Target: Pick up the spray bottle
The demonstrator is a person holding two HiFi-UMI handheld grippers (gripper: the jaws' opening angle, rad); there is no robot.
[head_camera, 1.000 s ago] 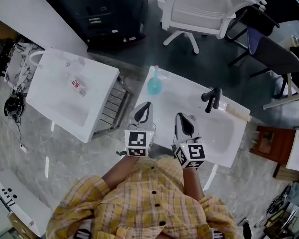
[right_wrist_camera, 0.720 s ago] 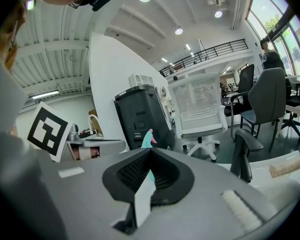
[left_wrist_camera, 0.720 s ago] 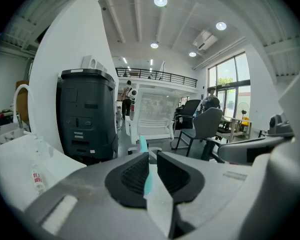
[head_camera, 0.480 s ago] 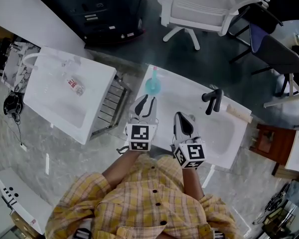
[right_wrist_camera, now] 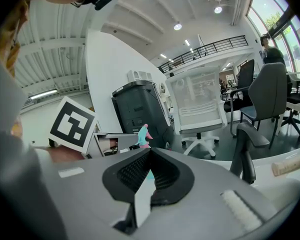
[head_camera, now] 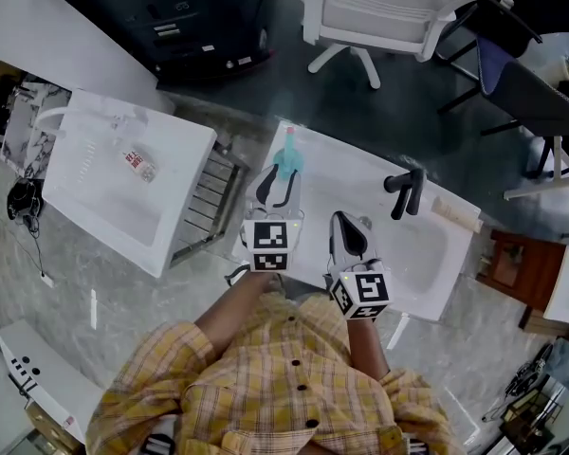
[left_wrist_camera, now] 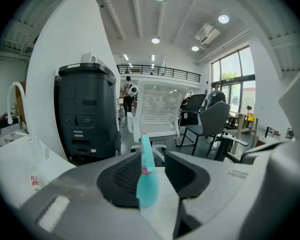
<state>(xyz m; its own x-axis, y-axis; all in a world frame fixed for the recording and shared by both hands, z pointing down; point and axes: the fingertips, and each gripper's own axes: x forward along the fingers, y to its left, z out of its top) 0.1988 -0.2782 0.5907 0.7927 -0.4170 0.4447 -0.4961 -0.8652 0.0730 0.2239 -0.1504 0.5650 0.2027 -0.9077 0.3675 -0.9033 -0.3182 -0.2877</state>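
A teal spray bottle [head_camera: 290, 157] with a pink collar stands upright at the far left corner of the white sink counter [head_camera: 360, 192]. My left gripper [head_camera: 278, 180] reaches up to it, its jaws having just been opening. In the left gripper view the bottle [left_wrist_camera: 149, 184] stands between the two black pads [left_wrist_camera: 121, 181], which do not press on it. My right gripper [head_camera: 349, 231] hovers over the counter nearer to me, with its jaws together and nothing in them. The right gripper view shows the bottle's top [right_wrist_camera: 142, 134] beyond the right gripper [right_wrist_camera: 150, 154].
A black faucet [head_camera: 403, 190] stands on the counter, right of the bottle, beside the basin [head_camera: 427, 254]. A second white sink [head_camera: 123, 192] sits to the left, across a metal rack [head_camera: 209, 202]. Beyond are a dark cabinet [head_camera: 199, 17] and a white chair [head_camera: 379, 8].
My left gripper has moved forward to the spray bottle and its jaws have spread apart, so the bottle now stands between them. The right gripper has hardly moved.
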